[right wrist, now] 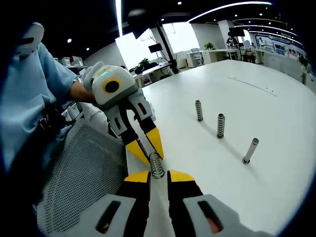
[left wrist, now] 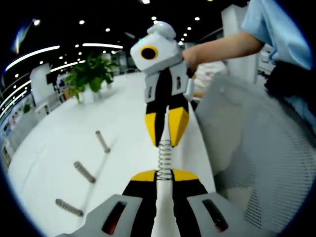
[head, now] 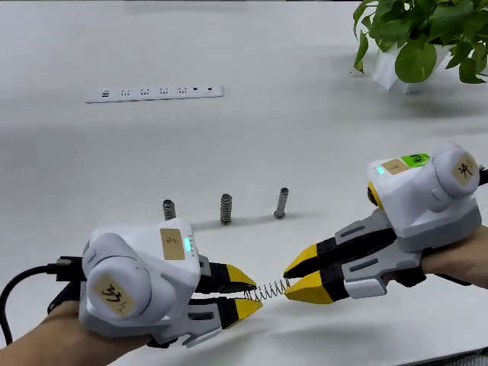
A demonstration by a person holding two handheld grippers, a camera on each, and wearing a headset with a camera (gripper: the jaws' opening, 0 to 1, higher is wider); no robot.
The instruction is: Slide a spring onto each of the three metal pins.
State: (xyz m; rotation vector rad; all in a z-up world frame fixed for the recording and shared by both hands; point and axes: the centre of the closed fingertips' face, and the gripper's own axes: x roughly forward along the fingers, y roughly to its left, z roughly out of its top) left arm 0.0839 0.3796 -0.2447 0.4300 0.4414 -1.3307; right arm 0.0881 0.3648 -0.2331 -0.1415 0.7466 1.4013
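The spring (head: 267,290) hangs roughly level just below the centre of the head view, stretched between the two grippers. Its left end sits between the yellow-tipped fingers of the left gripper (head: 252,293) and its right end between those of the right gripper (head: 290,284). Both pairs are clamped on it, and the tips hide the last coils at each end. In the left gripper view the spring (left wrist: 164,157) rises from that gripper's own fingers at bottom centre to the right gripper (left wrist: 166,140) above it. In the right gripper view it is foreshortened to a short stub (right wrist: 156,164), and its far end is lost between the fingers of the left gripper (right wrist: 146,148).

Above the spring in the head view, three pins stand in a row on the white worktop (head: 252,145). The left pin (head: 168,209) and the middle pin (head: 226,208) are each wrapped in coils, so little of their metal can be made out. The bare pin (head: 281,203), at the right end of the row, leans slightly.

Farther up, a power strip (head: 155,93) lies at upper left, and a plant (head: 419,34) is cut off by the top right corner. A mesh chair (right wrist: 84,168) and a light blue sleeve (right wrist: 34,94) fill the left of the right gripper view.
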